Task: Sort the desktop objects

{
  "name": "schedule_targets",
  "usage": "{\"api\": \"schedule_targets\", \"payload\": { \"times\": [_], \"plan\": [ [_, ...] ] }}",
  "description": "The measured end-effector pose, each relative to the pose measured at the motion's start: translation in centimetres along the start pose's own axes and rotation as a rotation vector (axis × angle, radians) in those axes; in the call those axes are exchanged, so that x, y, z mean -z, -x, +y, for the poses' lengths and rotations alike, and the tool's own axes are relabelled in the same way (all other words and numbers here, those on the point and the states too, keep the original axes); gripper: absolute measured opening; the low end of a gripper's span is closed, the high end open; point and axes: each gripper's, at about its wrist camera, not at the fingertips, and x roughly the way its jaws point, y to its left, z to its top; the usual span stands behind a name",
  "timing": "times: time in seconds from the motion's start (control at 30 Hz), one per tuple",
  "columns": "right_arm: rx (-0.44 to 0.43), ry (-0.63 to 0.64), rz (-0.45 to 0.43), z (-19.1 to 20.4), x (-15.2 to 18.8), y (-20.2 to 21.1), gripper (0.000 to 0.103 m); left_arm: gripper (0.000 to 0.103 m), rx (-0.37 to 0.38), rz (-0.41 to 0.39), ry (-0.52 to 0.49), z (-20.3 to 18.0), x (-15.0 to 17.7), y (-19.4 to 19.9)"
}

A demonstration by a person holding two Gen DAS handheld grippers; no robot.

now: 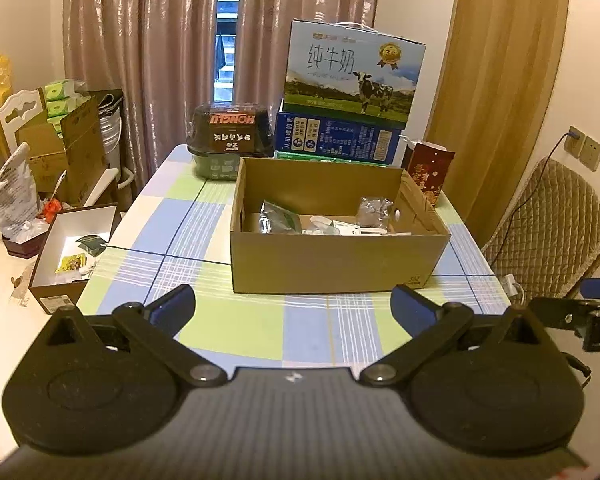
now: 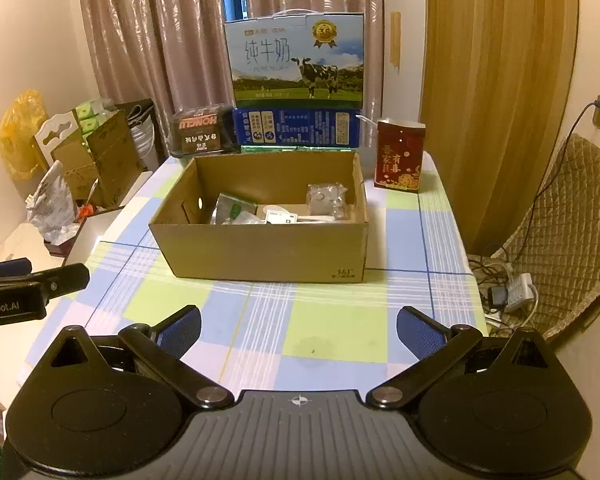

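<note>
Both the left gripper [image 1: 292,306] and right gripper [image 2: 299,328] gape empty; crinkly foil pouch [image 1: 279,218] at 12 o'clock looks light, slippery, so pinch its top edge.

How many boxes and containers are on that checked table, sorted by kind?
Open cardboard box: 1
Milk cartons, cow one atop blue one: 2
Red box: 1
Dark lidded container: 1
Total: 5

My fingers wear blue pads [image 2: 418,338] on black arms. The tablecloth [image 2: 332,336] below me is checked in pale blue, green and white. The cardboard box [image 2: 268,252] is plain brown; the milk carton [image 2: 296,60] behind shows a black-and-white cow.
</note>
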Motion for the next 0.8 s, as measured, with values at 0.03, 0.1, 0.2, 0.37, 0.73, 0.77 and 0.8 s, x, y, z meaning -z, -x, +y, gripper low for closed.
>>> {"api": "schedule_targets", "payload": {
  "times": [0.03,0.1,0.2,0.37,0.73,0.77,0.8],
  "plan": [
    [0.0,0.001,-0.001,0.1,0.1,0.0,0.101,0.102,-0.001,0.0,-0.002,0.0,0.0,0.0],
    [-0.001,-0.002,-0.001,0.0,0.2,0.1,0.101,0.102,-0.004,-0.002,-0.006,-0.2,0.0,0.0],
    [0.0,-0.008,0.0,0.0,0.4,0.1,0.101,0.102,-0.009,-0.002,-0.008,-0.4,0.1,0.1],
    [-0.002,-0.012,0.003,0.1,0.7,0.1,0.101,0.102,-0.014,0.001,-0.01,-0.5,0.3,0.1],
    [-0.003,-0.015,0.003,0.0,0.7,0.0,0.101,0.102,-0.018,0.012,-0.013,-0.5,1.0,0.0],
    [-0.004,-0.014,0.003,0.0,0.7,0.0,0.101,0.102,-0.019,0.014,-0.014,-0.5,1.0,0.0],
    [-0.003,-0.014,0.003,0.0,0.7,0.0,0.101,0.102,-0.02,0.014,-0.014,-0.5,1.1,-0.1]
  ]
}}
